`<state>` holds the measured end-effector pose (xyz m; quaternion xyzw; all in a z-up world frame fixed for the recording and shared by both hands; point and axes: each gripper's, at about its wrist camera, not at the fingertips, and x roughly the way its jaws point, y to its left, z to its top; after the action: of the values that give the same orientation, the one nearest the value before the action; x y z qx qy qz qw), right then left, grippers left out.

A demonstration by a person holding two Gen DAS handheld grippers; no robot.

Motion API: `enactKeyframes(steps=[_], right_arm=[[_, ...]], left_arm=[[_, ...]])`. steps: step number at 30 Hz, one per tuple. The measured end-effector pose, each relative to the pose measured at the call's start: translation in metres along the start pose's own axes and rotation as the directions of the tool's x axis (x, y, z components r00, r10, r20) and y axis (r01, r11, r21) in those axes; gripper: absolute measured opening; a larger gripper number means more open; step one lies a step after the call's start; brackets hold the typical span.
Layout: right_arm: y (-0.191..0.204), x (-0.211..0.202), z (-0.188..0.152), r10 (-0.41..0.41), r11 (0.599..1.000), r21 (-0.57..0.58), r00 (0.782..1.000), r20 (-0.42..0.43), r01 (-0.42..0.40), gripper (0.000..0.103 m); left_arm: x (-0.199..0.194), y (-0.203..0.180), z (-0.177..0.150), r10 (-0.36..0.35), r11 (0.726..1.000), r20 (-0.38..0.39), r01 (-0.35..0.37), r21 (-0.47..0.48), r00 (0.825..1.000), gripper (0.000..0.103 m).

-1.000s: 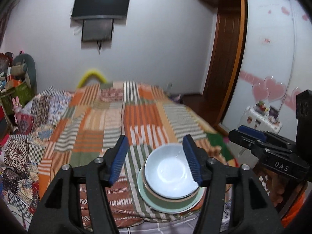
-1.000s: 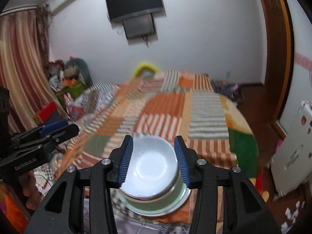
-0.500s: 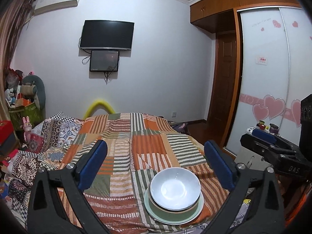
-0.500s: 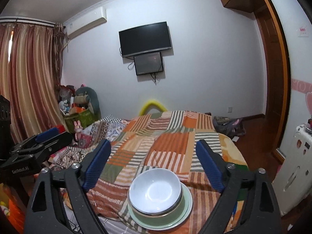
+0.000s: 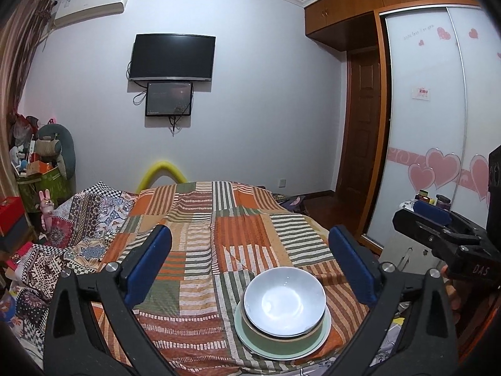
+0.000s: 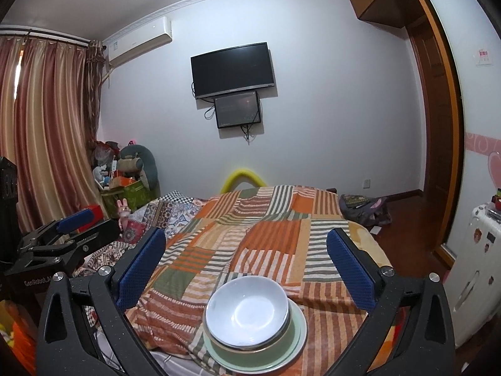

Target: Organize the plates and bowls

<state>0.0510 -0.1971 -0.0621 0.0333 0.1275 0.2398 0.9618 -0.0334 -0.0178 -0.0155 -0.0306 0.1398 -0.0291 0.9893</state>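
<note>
A white bowl [image 5: 283, 300] [image 6: 247, 310] is nested in a darker-rimmed bowl on a pale green plate [image 5: 281, 346] [image 6: 292, 341]. The stack stands near the front edge of the bed's striped patchwork cover [image 5: 200, 250]. My left gripper [image 5: 249, 232] hangs open above and behind the stack, nothing between its blue pads. My right gripper [image 6: 245, 235] is also raised over the stack; its jaws are opening wide and touch nothing. In each wrist view the other gripper shows at the side: the right one [image 5: 438, 228], the left one [image 6: 69, 238].
Patterned blankets [image 5: 78, 219] are heaped on the bed's left side. Boxes and soft toys [image 6: 125, 181] crowd the left corner by the curtain. A white cabinet [image 6: 476, 266] and sliding wardrobe doors [image 5: 438, 125] stand at the right. A bag [image 6: 363, 210] lies on the floor.
Both grippers stood close around the white bowl a second ago. Their jaws have spread wide and both have drawn back and up. The bowl stays on the stack.
</note>
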Motion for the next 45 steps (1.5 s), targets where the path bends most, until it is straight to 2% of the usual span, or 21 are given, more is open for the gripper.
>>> enactKeyframes(steps=[45], right_arm=[[0.0034, -0.0058, 0.0024, 0.004, 1.0, -0.01, 1.0, -0.01, -0.004, 0.103]], left_arm=[[0.0035, -0.0001, -0.0047, -0.007, 1.0, -0.021, 0.007, -0.007, 1.0, 0.102]])
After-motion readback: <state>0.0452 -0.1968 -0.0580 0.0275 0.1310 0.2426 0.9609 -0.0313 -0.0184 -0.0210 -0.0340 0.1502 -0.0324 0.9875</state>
